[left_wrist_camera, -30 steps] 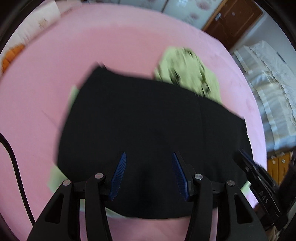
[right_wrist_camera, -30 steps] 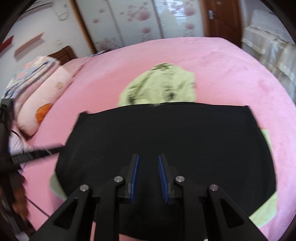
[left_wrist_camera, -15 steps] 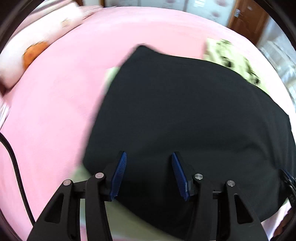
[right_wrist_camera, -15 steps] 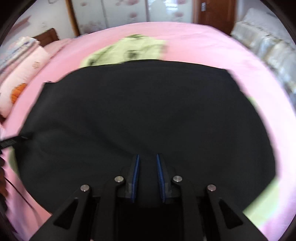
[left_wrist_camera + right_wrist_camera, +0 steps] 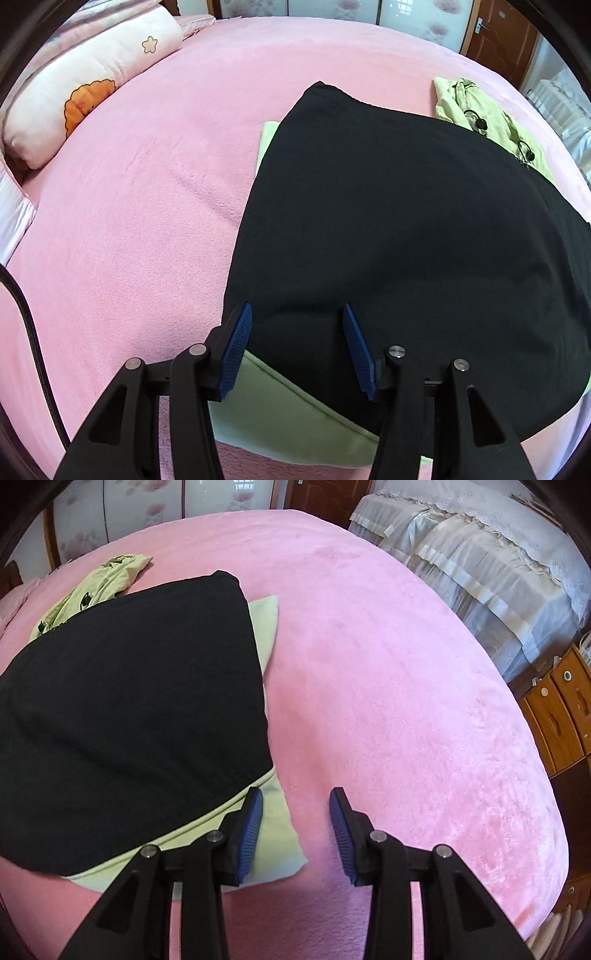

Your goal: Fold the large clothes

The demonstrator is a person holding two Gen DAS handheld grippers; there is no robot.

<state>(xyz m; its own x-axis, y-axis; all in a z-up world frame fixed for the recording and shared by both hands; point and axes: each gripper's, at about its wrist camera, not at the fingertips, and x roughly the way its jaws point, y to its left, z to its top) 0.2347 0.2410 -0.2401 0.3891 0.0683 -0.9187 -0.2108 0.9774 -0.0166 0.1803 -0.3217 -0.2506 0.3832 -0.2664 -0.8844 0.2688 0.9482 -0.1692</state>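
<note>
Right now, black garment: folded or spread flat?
Folded. The black garment lies as a compact rectangular panel with straight edges on a light green folded garment. No sleeves or legs show. Both grippers are open, off it.

Your left wrist camera sits close above pink bed point(image 5: 140, 192), tilted down and forward along left gripper point(image 5: 297, 314); pillow point(image 5: 85, 85) far left, wooden door point(image 5: 495, 40) far right.

Your right wrist camera equally low and near, facing down past right gripper point(image 5: 295, 799); white-covered furniture point(image 5: 480, 554) and wooden drawers point(image 5: 561, 709) along right edge.

Both views share black garment point(image 5: 406, 229) point(image 5: 129, 709), light green garment point(image 5: 288, 417) point(image 5: 273, 834) under it, crumpled green jacket point(image 5: 484, 110) point(image 5: 99, 583) beyond.
</note>
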